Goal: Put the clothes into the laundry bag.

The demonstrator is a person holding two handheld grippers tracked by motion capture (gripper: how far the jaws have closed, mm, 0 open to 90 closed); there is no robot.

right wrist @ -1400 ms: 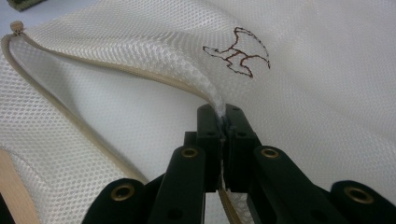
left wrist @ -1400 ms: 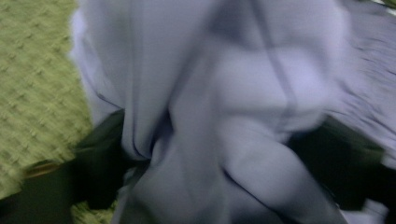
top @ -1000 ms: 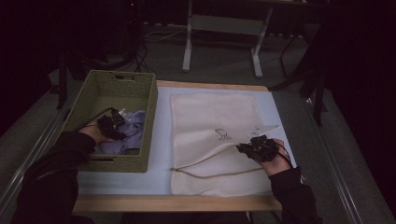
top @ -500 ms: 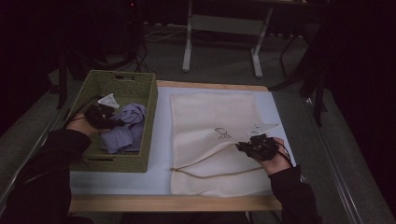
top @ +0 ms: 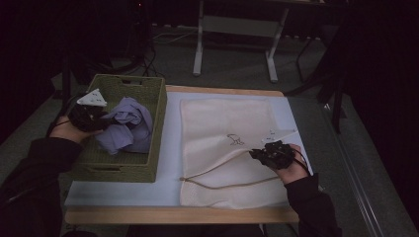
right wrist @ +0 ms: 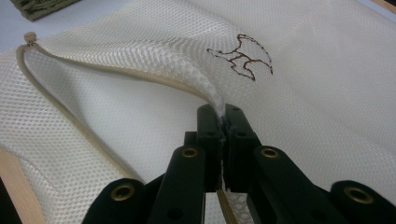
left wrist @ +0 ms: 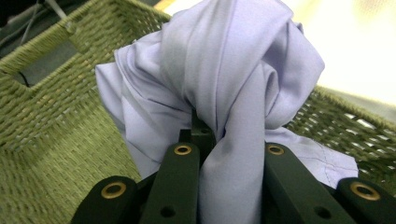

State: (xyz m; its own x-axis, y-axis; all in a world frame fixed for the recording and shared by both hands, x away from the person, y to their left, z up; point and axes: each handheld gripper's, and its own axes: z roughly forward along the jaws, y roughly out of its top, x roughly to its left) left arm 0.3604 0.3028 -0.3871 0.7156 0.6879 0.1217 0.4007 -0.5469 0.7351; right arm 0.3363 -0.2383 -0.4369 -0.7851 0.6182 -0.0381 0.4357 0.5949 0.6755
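A lavender cloth (top: 126, 124) hangs bunched over the green woven basket (top: 148, 98) at the table's left. My left gripper (top: 96, 121) is shut on the lavender cloth (left wrist: 219, 88), lifting it above the basket's floor (left wrist: 60, 154). A white mesh laundry bag (top: 225, 143) with a small dark embroidered mark (top: 236, 140) lies flat on the table's right half. My right gripper (top: 257, 154) is shut on the bag's upper mouth edge (right wrist: 201, 88), raising it off the lower layer. The tan trim (right wrist: 70, 121) runs along the open mouth.
A pale blue mat (top: 170, 148) covers the wooden table (top: 183, 216). A metal stand (top: 237, 29) and cables sit on the dark floor beyond the table. The person's dark sleeves (top: 29, 177) come in from below.
My left gripper has pulled the lavender cloth up and toward the basket's left side, and more of the cloth is lifted. The right gripper has stayed put, holding the bag's edge.
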